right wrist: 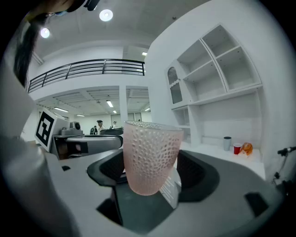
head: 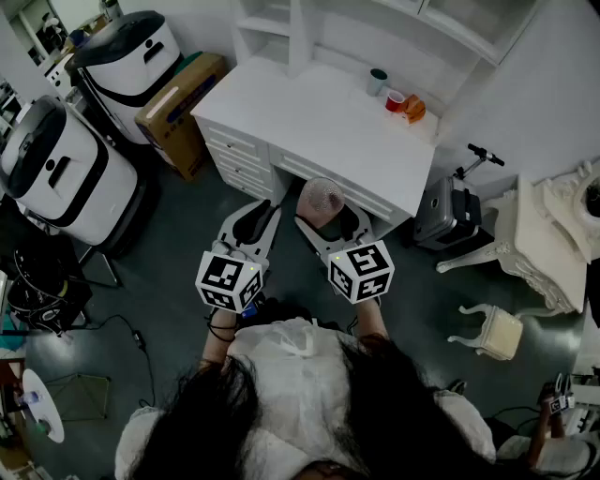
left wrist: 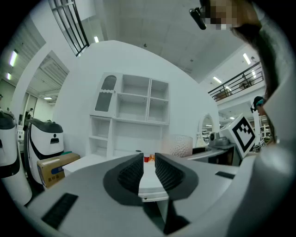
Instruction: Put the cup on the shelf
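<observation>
A pink dimpled cup [head: 323, 199] [right wrist: 150, 157] stands upright between the jaws of my right gripper [head: 328, 214] [right wrist: 150, 170], which is shut on its sides, held in the air just in front of the white desk [head: 309, 117]. The cup [left wrist: 178, 144] also shows at the right of the left gripper view. My left gripper [head: 258, 217] [left wrist: 147, 167] hangs beside it on the left, its jaws together with nothing between them. The white shelf [head: 281, 19] [left wrist: 134, 115] [right wrist: 217, 76] rises behind the desk, its compartments bare.
On the desk's far right stand a dark cup [head: 377, 82], a red cup [head: 395, 100] and an orange thing [head: 413, 110]. Two white and black machines [head: 56, 169] and a cardboard box [head: 178, 108] stand at the left. A white stool [head: 492, 330] and an ornate table [head: 548, 234] are at the right.
</observation>
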`<state>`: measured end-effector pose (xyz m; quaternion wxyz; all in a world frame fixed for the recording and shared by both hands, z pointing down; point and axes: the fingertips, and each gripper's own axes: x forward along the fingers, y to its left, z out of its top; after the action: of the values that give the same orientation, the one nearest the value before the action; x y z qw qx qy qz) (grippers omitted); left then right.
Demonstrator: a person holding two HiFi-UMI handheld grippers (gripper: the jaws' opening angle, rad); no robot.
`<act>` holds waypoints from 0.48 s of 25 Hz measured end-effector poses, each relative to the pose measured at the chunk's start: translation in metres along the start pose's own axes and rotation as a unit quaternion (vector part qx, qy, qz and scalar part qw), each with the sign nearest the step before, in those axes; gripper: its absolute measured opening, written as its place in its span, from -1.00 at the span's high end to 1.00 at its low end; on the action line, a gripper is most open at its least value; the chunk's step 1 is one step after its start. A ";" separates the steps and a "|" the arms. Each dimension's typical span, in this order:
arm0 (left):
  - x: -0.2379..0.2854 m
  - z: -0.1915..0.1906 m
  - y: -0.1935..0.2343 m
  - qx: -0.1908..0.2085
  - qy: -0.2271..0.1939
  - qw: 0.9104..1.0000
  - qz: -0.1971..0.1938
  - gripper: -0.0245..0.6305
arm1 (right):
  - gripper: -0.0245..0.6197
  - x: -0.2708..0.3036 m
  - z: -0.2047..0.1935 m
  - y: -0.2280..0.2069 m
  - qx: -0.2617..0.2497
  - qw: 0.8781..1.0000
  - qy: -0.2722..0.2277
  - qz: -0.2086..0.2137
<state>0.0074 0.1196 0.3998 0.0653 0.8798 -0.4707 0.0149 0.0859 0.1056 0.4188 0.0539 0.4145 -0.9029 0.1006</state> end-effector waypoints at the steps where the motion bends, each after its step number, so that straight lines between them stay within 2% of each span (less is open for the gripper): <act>1: -0.001 -0.001 0.002 -0.001 0.001 1.000 0.000 0.67 | -0.15 0.001 -0.001 0.001 0.002 1.000 0.001 0.001; 12: -0.008 -0.003 0.023 -0.005 0.002 1.000 -0.008 0.67 | -0.15 0.025 -0.006 0.017 0.016 1.000 0.008 0.001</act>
<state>-0.0159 0.1137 0.4047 0.0704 0.8833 -0.4634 0.0134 0.0568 0.0989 0.4264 0.0540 0.4140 -0.9009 0.1186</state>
